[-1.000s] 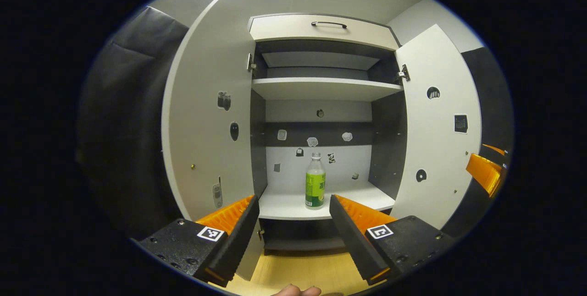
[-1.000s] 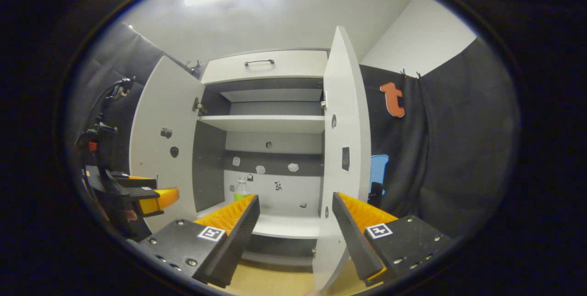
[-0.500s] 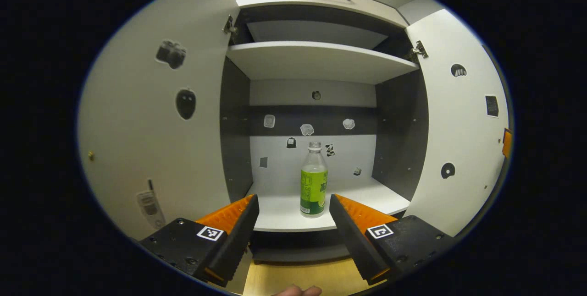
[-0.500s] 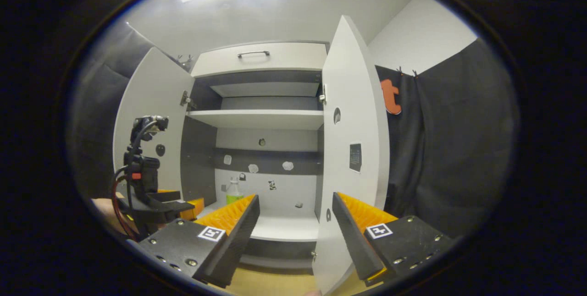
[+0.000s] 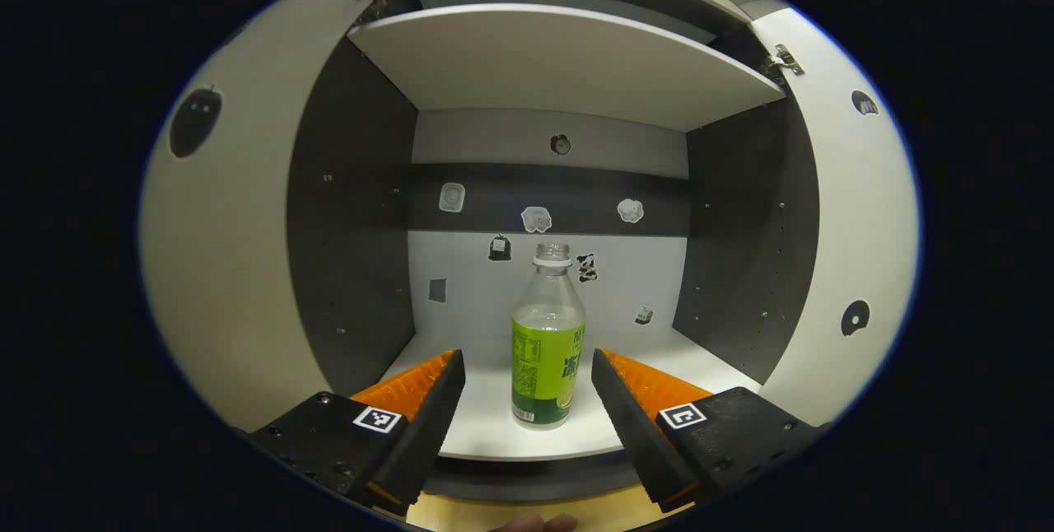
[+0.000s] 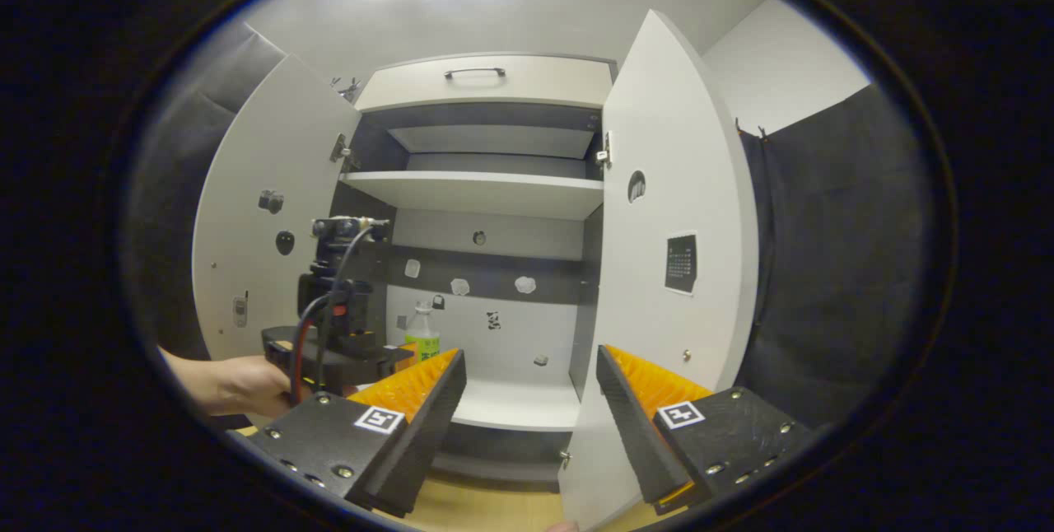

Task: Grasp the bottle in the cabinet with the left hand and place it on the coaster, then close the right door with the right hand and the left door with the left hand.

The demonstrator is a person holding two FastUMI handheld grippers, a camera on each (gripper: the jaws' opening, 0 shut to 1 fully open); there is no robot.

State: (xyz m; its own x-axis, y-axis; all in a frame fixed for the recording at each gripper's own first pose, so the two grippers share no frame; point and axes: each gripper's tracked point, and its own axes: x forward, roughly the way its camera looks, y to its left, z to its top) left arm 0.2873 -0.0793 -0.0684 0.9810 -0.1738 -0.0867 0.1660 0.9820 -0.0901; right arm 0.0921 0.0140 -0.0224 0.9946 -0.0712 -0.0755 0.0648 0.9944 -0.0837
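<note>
Bottle (image 5: 547, 334) stands upright on the cabinet's white lower shelf (image 5: 494, 425); both grippers' jaws wide, empty.

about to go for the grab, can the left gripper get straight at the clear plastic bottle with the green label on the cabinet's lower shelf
Probably yes. The left gripper is open and lined up on the clear plastic bottle with the green label, which stands upright and alone on the white lower shelf. Both white cabinet doors are swung wide, leaving the approach free.
</note>
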